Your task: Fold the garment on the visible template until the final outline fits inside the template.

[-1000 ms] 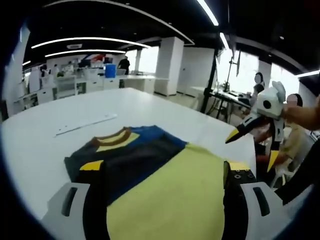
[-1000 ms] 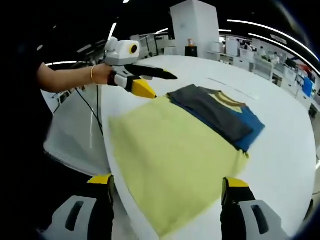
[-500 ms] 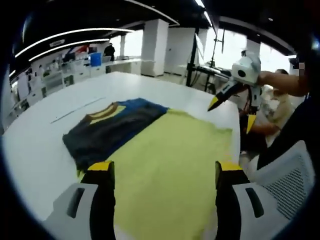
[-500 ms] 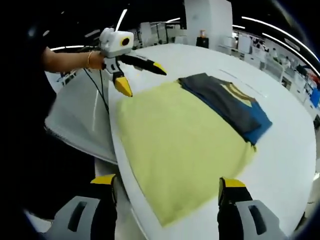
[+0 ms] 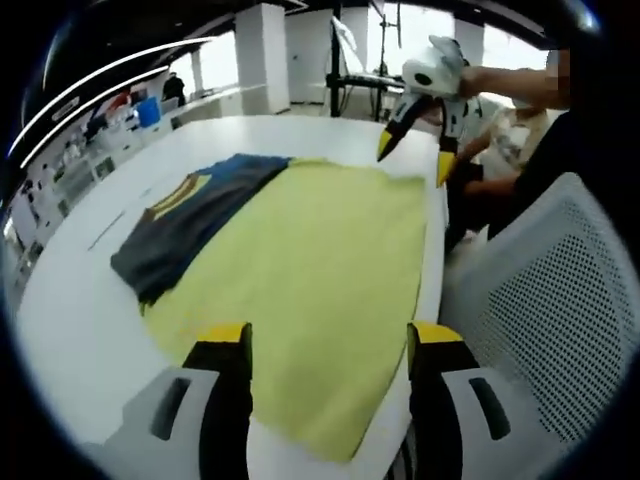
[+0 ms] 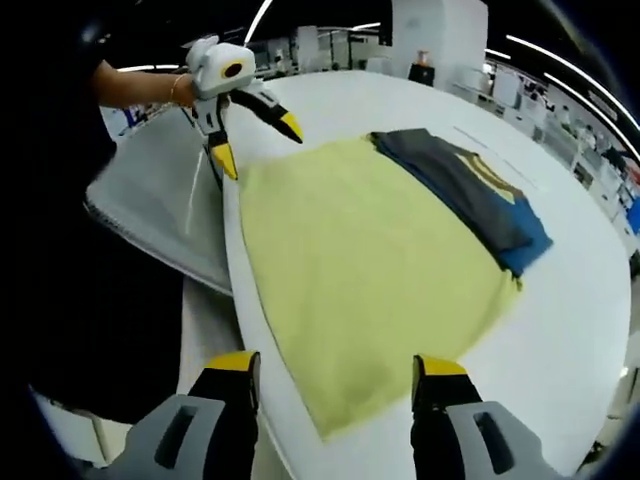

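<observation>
White surface (image 5: 80, 320), smooth, rounded at its edge; the left gripper view adds a perforated white chair back (image 5: 560, 300), the right gripper view a grey mesh panel (image 6: 160, 210) off the edge. Yellow template (image 6: 360, 270): flat, matte cloth sheet on the surface. Garment (image 6: 470, 195), folded into a dark grey-blue rectangle with a tan collar, lies along the template's far edge, overlapping it. Left claw (image 5: 325, 345) and right claw (image 6: 335, 375): both open, yellow-tipped, empty, above the template's near edge.
</observation>
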A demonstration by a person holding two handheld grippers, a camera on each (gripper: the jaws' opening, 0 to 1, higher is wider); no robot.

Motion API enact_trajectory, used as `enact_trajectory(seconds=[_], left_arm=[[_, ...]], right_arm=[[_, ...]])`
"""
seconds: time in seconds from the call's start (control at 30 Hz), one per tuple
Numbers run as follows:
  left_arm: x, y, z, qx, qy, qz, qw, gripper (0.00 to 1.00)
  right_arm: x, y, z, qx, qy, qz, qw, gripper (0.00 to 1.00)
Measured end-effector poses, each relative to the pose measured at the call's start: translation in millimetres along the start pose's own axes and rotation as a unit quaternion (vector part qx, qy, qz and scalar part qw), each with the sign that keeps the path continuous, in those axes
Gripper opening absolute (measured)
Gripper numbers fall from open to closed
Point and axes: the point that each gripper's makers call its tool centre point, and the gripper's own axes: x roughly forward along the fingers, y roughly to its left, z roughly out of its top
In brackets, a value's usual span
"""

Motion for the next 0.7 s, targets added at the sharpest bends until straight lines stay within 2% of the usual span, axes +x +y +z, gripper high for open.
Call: enact_trajectory(seconds=[0.27,0.37,0.43,0.7], left_arm=[[-5,-4.9,-30.2,-0.003,0.044,0.004,0.999,0.48],[-6,-5.9,-34.1,-0.007,0.045,0.006,0.9989,0.45],[-6,-6.3,-40.9,-0.006,0.058,0.007,0.9983,0.43],[-4,-5.5,-57.6,0.011,0.093,0.011,0.9956,0.38]], right_arm=[[6,1,-12.5,-0.005,0.015,-0.004,0.9999,0.52],[9,2,-18.8,-0.015,0.031,-0.004,0.9994,0.51],[10,0,-24.1,-0.027,0.047,-0.009,0.9985,0.49],[15,-3,-28.1,-0.047,0.06,-0.013,0.997,0.41]])
